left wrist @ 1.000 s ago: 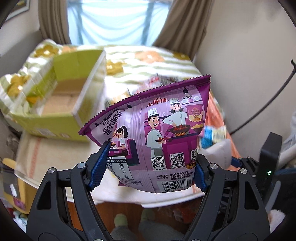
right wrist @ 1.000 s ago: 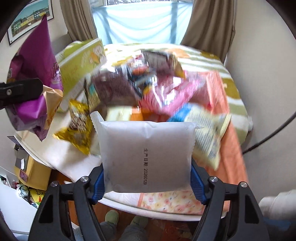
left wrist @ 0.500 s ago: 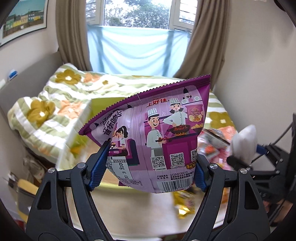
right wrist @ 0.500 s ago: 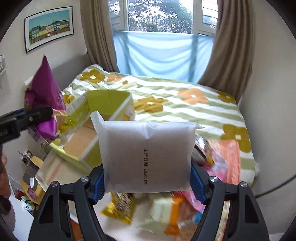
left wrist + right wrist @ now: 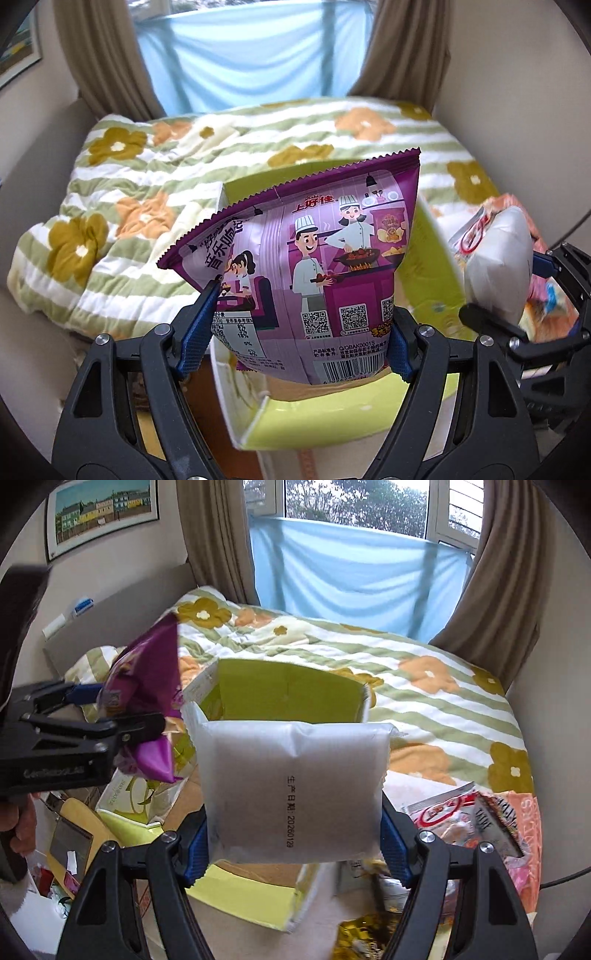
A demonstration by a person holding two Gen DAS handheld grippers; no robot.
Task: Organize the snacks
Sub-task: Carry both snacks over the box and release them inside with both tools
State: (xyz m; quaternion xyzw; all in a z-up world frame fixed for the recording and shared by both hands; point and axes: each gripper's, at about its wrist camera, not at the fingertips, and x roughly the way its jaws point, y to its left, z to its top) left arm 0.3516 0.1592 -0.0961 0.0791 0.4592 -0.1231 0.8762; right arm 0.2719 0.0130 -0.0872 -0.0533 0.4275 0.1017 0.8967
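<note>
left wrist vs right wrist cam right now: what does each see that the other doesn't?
Left wrist only: the printed face of the purple snack bag, with chefs, QR codes and a barcode, clamped in the left gripper.

Right wrist only: the window glass with trees, the framed picture on the wall, the date print on the white packet clamped in the right gripper, and a gold wrapper at the bottom edge.

Both: the open green box below the two held bags, the flowered striped blanket, the blue cloth over the window, and loose snacks on the right.

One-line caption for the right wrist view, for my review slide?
Right claw holds a white packet above the open green box; left claw carries a purple chip bag alongside.
</note>
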